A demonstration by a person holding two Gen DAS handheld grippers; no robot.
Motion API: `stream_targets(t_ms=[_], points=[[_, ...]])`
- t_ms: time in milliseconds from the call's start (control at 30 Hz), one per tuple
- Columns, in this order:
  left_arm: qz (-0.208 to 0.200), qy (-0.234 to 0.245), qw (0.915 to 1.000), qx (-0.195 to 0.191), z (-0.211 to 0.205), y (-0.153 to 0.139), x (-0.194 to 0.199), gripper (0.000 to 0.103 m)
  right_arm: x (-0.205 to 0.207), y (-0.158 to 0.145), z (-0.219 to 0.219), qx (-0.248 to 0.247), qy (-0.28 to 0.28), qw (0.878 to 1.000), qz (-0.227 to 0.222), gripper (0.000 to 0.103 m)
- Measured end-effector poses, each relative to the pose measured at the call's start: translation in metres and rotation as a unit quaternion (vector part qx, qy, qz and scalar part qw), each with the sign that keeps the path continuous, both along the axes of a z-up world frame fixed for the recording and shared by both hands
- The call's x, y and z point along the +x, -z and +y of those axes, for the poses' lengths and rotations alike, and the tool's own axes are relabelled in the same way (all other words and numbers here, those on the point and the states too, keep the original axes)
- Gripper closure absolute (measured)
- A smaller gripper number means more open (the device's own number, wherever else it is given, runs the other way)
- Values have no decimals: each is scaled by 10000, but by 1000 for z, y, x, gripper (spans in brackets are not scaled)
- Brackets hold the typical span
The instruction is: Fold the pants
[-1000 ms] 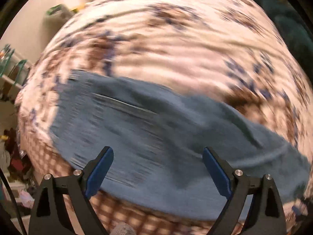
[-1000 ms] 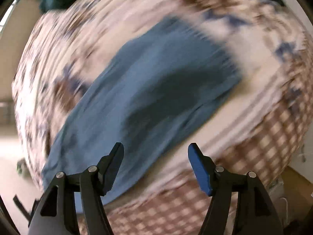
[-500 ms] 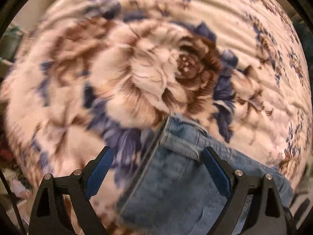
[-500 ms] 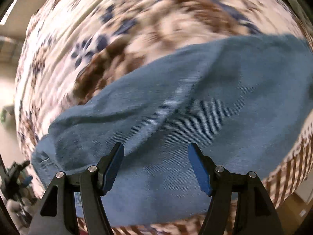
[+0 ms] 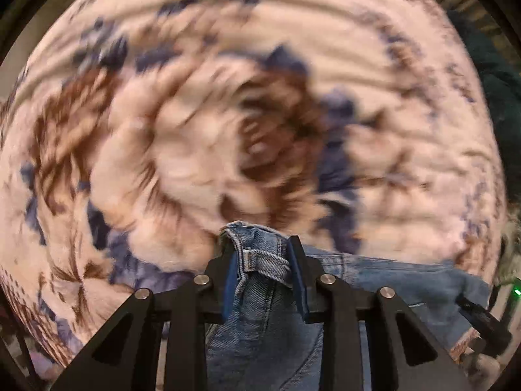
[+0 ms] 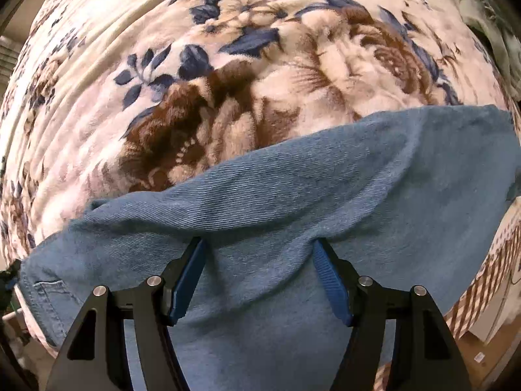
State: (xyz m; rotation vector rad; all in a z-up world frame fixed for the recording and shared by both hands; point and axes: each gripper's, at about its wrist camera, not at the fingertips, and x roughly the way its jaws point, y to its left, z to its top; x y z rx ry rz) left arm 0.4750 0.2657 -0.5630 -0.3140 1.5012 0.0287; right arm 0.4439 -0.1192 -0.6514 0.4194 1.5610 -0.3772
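Gripping: the left tongs (image 5: pixel 263 260) had just been closing and now pinched the waistband corner of the pants (image 5: pixel 260 319), a belt loop caught between the blue pads.
Spread: the right tongs (image 6: pixel 259 257) stood wide apart, both tips pressed down into the denim of a pant leg (image 6: pixel 293 202), dimpling it, with nothing clamped between them.
Pants: the jeans lay on the bed, stretched across the near part of the flowered blanket (image 6: pixel 228 65); a pocket (image 6: pixel 49 290) showed at the left edge of the right view, and the hem end reached toward the right.
Progress: judging by the long flat strip of cloth, the legs seemed to lie one on the other, so a lengthwise fold may have been done; I could not be sure.
Left: the crosswise folding, waist to hem, looked not yet begun.
Beyond: the blanket spread away behind, with dark green cloth (image 5: pixel 498 97) at its far right.
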Motion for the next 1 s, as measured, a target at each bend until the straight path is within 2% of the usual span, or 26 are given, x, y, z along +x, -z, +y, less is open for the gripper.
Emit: stream_targets(t_ms=[100,167,200,233,300,333,367,400,467,533,633,733,767,800,867,900,933,967,1000], points=[[-17,49,10000,51,-4,2,2,74,2,2,1,71,46,9999,83,33],[-64,61,9994,328,-15,-15,3,66,-5,-1,-5,222,140,9996,132,33],[-99,-16,9986,522,-21,-26,1,65,-9,-2,-8,338,193,9992,117,33],[-176,-83,9971,742,-29,-41,-5,65,-14,-4,-13,467,264,9985,86,33],[-367,0,9947,962,-49,-67,-14,57,-28,-11,-27,740,440,9962,-85,33],[-506,86,9934,1025,-64,-80,-20,44,-35,-15,-35,801,493,9955,-142,33],[-577,132,9924,1083,-77,-89,-25,24,-45,-20,-49,828,592,9946,-205,33],[-619,179,9921,1077,-94,-95,-29,18,-55,-24,-62,850,704,9936,-259,33],[-639,282,9937,881,-130,-103,-42,16,-78,-34,-99,902,1085,9893,-372,33],[-556,475,9957,561,-168,-100,-49,16,-107,-42,-150,876,1659,9810,-503,33],[-362,859,9952,299,-242,-88,-59,16,-155,-58,-246,578,2697,9584,-733,32],[-204,1185,9927,63,-313,-71,-66,16,-216,-65,-348,205,3651,9265,-885,32],[-163,1298,9914,65,-336,-67,-68,16,-234,-62,-380,143,3961,9132,-946,32],[-127,1397,9901,71,-355,-65,-70,16,-248,-57,-409,158,4134,9050,-991,32],[-25,1627,9866,74,-396,-58,-76,16,-261,-40,-447,388,4275,8974,-1023,32],[29,1693,9855,73,-412,-56,-79,16,-258,-29,-452,574,4267,8965,-1041,32],[68,1766,9842,39,-428,-55,-81,16,-257,-18,-460,831,4232,8958,-1077,35],[84,1835,9830,59,-440,-54,-83,16,-255,-9,-466,1048,4162,8956,-1174,54],[89,1900,9817,115,-449,-55,-85,16,-249,-5,-465,1052,4003,9030,-1149,63]])
